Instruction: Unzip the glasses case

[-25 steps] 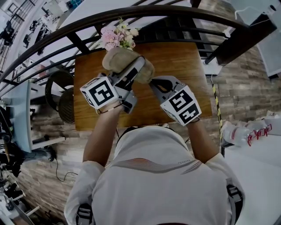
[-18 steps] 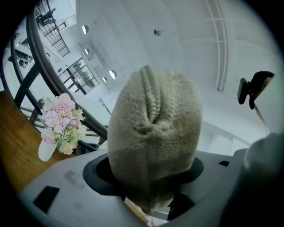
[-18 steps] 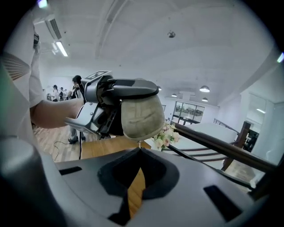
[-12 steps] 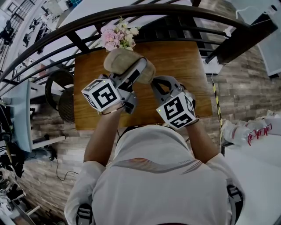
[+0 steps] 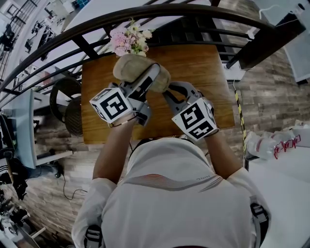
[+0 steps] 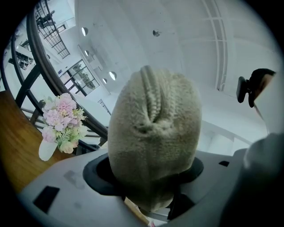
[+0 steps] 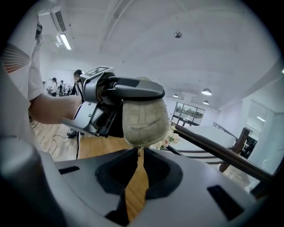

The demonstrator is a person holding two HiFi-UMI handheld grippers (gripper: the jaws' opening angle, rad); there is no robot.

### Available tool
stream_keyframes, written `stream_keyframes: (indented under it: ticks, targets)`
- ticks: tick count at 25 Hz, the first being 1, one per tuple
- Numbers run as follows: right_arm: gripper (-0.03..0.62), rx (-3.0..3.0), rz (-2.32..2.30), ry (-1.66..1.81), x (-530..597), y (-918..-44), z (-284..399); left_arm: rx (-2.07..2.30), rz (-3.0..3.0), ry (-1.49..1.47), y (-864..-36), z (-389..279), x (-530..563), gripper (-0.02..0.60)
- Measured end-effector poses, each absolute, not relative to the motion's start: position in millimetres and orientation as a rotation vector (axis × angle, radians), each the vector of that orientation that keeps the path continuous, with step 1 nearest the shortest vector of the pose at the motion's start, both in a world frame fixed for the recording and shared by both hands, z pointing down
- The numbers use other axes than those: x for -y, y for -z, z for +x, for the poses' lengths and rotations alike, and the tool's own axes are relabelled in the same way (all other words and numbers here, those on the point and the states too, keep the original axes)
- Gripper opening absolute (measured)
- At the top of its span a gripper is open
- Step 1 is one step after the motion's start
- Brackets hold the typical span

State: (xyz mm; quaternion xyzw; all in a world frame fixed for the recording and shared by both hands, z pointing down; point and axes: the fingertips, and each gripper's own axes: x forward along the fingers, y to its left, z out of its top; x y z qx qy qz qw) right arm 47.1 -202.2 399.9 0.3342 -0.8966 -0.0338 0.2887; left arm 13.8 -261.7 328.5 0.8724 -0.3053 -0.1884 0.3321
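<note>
A fuzzy beige glasses case (image 5: pixel 139 67) is held up over the wooden table (image 5: pixel 198 65), and my left gripper (image 5: pixel 148 77) is shut on it. In the left gripper view the case (image 6: pixel 155 128) fills the space between the jaws, zip seam facing up. My right gripper (image 5: pixel 167 90) sits just right of the case's near end. In the right gripper view the case (image 7: pixel 144 116) hangs right ahead and its small zipper pull (image 7: pixel 139 150) dangles between the tips of my right gripper (image 7: pixel 138 153). Those jaws are opening, with a narrow gap beside the pull.
A small vase of pink flowers (image 5: pixel 130 39) stands at the table's far edge, close behind the case. A dark curved railing (image 5: pixel 193 12) runs beyond the table. The person's body is against the near edge. A white table with bottles (image 5: pixel 271 145) is at the right.
My right gripper has rolled about its own axis, so its marker cube shows a different tilt. The left gripper and the case have stayed where they were.
</note>
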Motion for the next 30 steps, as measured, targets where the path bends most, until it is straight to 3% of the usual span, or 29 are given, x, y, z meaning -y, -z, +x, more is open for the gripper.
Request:
stream_keyframes:
  ticks: [8,17,30]
  targets:
    - [0.049,2.372,0.892,0.087,201,-406,47,0.821,2.313,0.47,-328,13,258,0.301]
    - [0.048,2.269,0.883,0.208,205,-422,57,0.885,2.475,0.264,-336,29,246,0.296]
    - [0.049,2.187,0.85,0.491,208,-412,71,0.639,2.55,-0.031,-359,43,220,0.296]
